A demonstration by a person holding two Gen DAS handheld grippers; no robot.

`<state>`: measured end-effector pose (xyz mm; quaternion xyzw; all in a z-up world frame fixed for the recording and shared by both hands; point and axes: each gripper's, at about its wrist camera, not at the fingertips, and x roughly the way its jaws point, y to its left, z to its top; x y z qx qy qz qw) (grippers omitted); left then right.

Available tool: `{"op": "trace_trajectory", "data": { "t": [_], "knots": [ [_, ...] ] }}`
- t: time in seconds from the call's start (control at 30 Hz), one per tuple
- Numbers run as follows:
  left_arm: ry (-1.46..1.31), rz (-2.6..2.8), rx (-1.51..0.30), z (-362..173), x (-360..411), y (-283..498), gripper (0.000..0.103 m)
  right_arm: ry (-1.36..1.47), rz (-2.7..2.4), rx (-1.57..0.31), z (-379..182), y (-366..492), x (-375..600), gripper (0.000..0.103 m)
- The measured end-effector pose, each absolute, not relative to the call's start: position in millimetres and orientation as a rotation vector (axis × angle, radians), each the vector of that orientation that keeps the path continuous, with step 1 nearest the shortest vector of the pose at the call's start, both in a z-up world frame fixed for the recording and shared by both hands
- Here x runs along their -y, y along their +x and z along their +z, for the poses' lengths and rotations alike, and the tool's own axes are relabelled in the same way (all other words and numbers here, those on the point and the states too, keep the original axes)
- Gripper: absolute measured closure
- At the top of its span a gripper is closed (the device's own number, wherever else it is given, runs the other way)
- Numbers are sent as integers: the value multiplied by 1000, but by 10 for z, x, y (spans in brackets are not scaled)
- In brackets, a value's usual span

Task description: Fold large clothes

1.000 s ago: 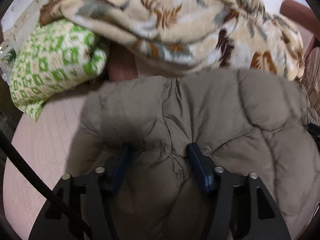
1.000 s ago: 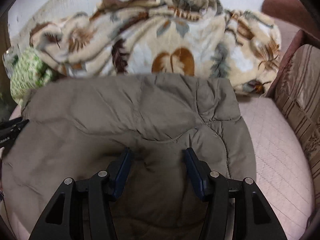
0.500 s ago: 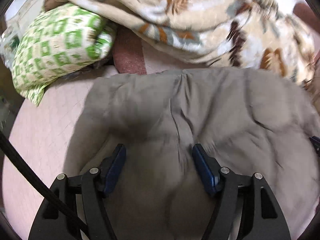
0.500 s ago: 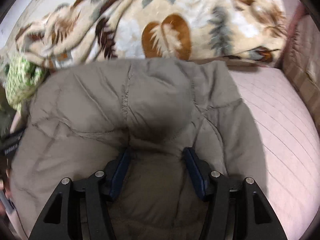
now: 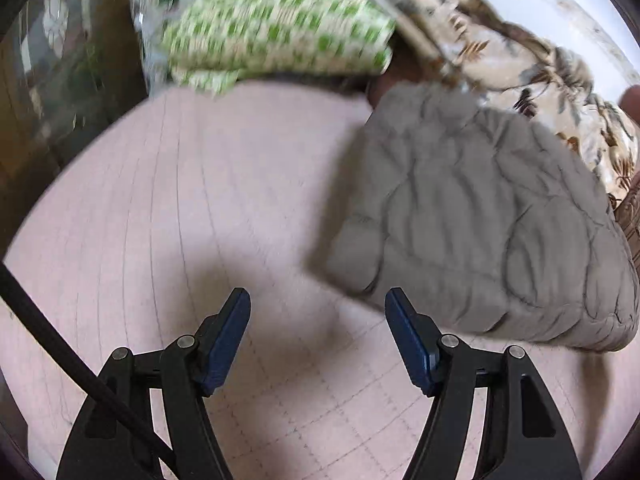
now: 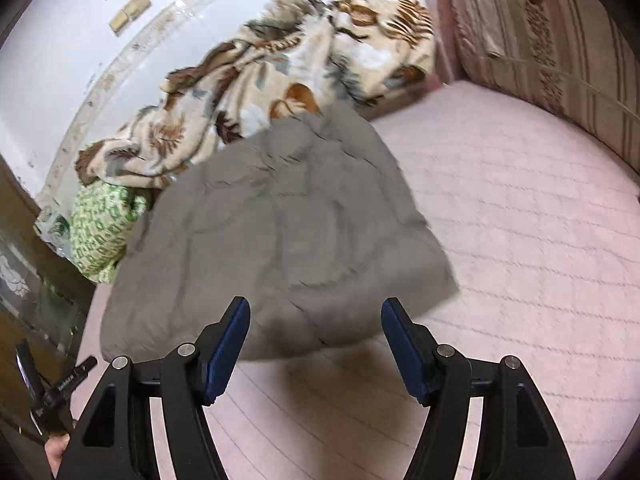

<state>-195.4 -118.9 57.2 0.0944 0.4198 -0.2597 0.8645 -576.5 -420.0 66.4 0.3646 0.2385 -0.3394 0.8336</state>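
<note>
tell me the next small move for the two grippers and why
Probably hold both back. The grey quilted jacket lies as a compact folded bundle on the pink mattress, and the left gripper and right gripper are open, empty and clear of it.

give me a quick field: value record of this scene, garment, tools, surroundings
garment: grey quilted jacket, folded into a compact bundle, lying on the pink bedcover
left tool: open, empty, over bare bedcover, apart from the jacket
right tool: open, empty, at the jacket's near edge
behind jacket: leaf-print blanket, bunched up
beside blanket: green patterned pillow
image quality: some motion blur
</note>
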Motion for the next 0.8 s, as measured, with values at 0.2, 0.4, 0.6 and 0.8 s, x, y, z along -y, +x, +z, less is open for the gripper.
{"op": "trace_trajectory", "data": {
  "t": [0.2,0.4,0.6,0.8],
  "knots": [
    [169,-532,-810,714,1267,-1951,34,699,-765,-472,736,-5765,4193,31],
    [309,-527,-844,467,1718,-1869,34,606,-706,-545,659,-5341,4187,33],
    [227,-563,-886,582,1637,-1738,33,730,-647,-548,547,-5303,4336,33],
    [28,-538,-956,674,1304,-1555,24,871,-682,-386,683,-5820,4501,33]
  ]
}}
